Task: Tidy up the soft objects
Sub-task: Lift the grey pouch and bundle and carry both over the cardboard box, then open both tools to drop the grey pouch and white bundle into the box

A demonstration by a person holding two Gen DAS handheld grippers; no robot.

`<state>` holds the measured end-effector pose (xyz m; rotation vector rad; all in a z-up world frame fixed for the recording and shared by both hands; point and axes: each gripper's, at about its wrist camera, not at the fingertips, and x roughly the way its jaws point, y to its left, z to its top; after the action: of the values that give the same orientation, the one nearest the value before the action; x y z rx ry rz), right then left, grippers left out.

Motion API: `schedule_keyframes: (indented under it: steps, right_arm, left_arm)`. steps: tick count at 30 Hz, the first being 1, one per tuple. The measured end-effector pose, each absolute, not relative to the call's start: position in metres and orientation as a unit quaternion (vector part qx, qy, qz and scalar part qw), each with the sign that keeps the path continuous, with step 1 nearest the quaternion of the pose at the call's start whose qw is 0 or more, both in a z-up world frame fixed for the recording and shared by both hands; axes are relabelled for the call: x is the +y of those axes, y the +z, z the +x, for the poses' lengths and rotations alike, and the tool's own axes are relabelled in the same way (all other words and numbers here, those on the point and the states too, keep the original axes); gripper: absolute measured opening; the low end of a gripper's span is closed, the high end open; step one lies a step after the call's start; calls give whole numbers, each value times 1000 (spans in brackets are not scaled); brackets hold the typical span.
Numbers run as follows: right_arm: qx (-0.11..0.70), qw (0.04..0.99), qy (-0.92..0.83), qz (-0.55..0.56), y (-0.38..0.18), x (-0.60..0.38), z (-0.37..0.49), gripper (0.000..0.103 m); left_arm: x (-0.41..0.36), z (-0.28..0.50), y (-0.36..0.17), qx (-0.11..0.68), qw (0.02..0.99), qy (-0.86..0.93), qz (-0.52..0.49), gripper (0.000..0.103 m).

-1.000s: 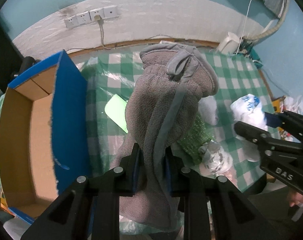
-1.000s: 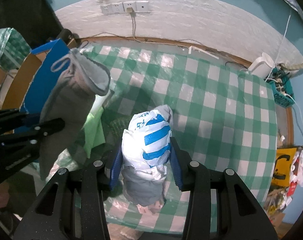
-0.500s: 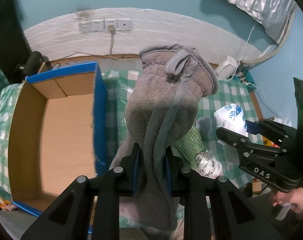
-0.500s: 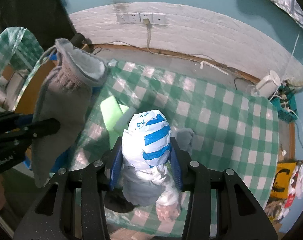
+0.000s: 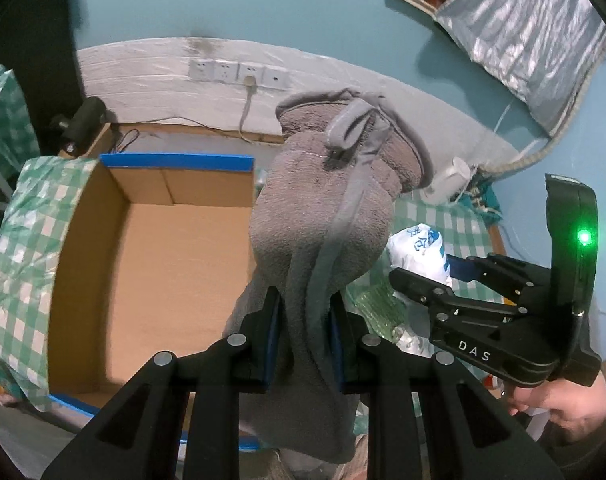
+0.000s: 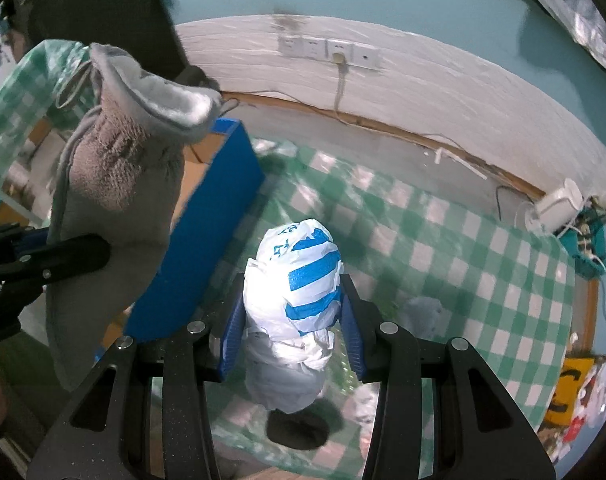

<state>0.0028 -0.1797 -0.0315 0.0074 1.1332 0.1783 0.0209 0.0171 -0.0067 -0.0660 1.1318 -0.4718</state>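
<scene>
My left gripper [image 5: 303, 332] is shut on a grey fleece glove [image 5: 327, 216] and holds it up beside an open cardboard box with blue edges [image 5: 143, 264]. The glove also shows in the right wrist view [image 6: 115, 184], next to the box's blue wall [image 6: 207, 240]. My right gripper [image 6: 291, 320] is shut on a white bundle with blue stripes [image 6: 299, 276], above the green checked tablecloth [image 6: 463, 248]. That bundle [image 5: 419, 244] and the right gripper [image 5: 483, 320] show at the right of the left wrist view.
A green crinkly bag [image 5: 375, 304] lies on the cloth under the glove. A small grey soft item [image 6: 423, 312] lies on the cloth at the right. A white kettle [image 6: 555, 208] and cables stand at the far right edge. Wall sockets [image 6: 327, 50] are behind.
Both grippers have moved left toward the box with their loads. The box interior now fills the left of the left wrist view, and its blue wall is closer in the right wrist view.
</scene>
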Motion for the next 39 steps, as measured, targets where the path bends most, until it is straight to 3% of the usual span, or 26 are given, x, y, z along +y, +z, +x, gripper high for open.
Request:
schedule_keyframes:
  steps: [17, 30, 33, 36, 39]
  right_arm:
    - [534, 828, 169, -20, -21, -72, 41, 42]
    - [571, 793, 209, -35, -61, -18, 59, 43]
    - [575, 790, 209, -35, -68, -17, 60, 51]
    - [572, 795, 198, -33, -70, -21, 60, 70]
    - [565, 801, 196, -28, -68, -26, 58, 71]
  left_arm:
    - [113, 41, -42, 539, 833, -116, -48, 22]
    - [138, 44, -76, 558, 826, -72, -34, 25]
    - [142, 44, -78, 555, 829, -59, -41, 38]
    - [143, 45, -78, 550, 834, -46, -31, 38]
    - [143, 45, -79, 553, 832, -43, -19, 40]
